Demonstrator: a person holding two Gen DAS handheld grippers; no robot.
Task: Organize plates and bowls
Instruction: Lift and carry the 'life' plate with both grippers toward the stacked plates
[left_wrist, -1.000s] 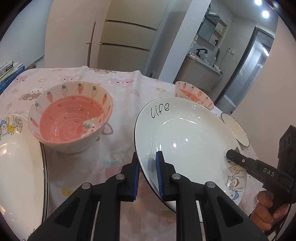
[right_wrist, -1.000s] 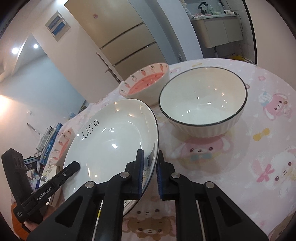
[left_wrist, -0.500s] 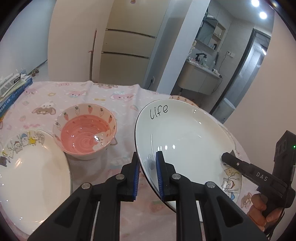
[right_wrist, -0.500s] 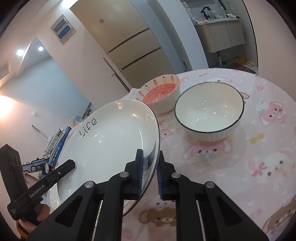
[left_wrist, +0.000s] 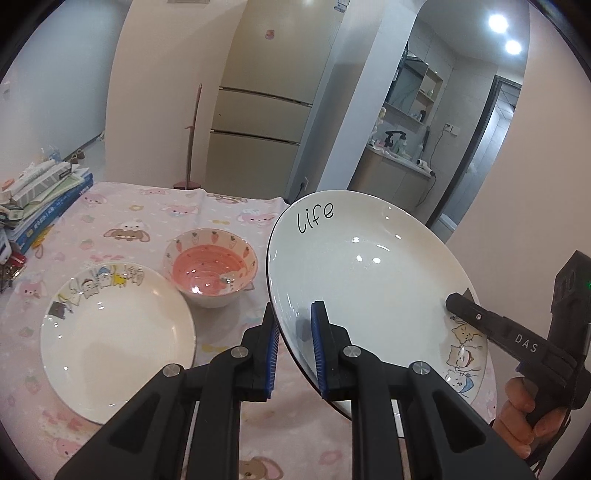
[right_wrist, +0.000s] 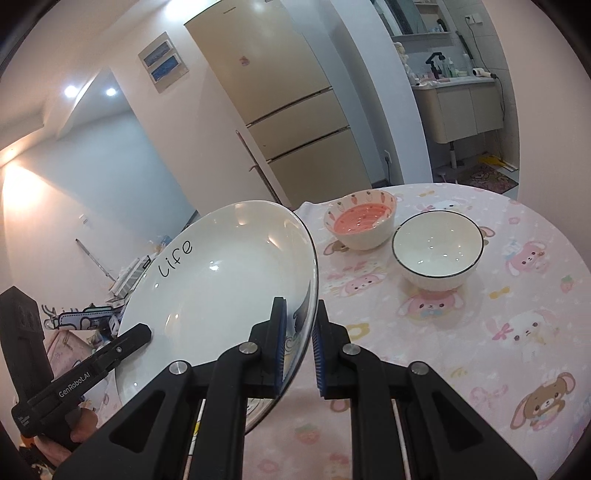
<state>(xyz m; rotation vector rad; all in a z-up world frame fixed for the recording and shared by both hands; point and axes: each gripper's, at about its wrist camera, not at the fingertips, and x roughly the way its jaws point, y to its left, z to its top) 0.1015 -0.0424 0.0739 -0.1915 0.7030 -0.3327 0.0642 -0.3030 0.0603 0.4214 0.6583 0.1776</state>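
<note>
A large white plate lettered "life" hangs in the air above the table, tilted. My left gripper is shut on its near left rim. My right gripper is shut on the plate at the opposite rim and shows as a black finger at the plate's right edge in the left wrist view. On the cloth lie a second white plate with cartoon figures and a pink strawberry bowl. In the right wrist view a pink carrot bowl and a white black-rimmed bowl stand side by side.
A round table with a pink cartoon cloth holds everything. A pile of books and boxes sits at its far left edge. A person's hand grips the right tool. A fridge and a washbasin cabinet stand behind.
Both grippers have risen with the "life" plate between them, so the table and bowls now look smaller and lower. The cartoon plate and the strawberry bowl have come fully into the left wrist view.
</note>
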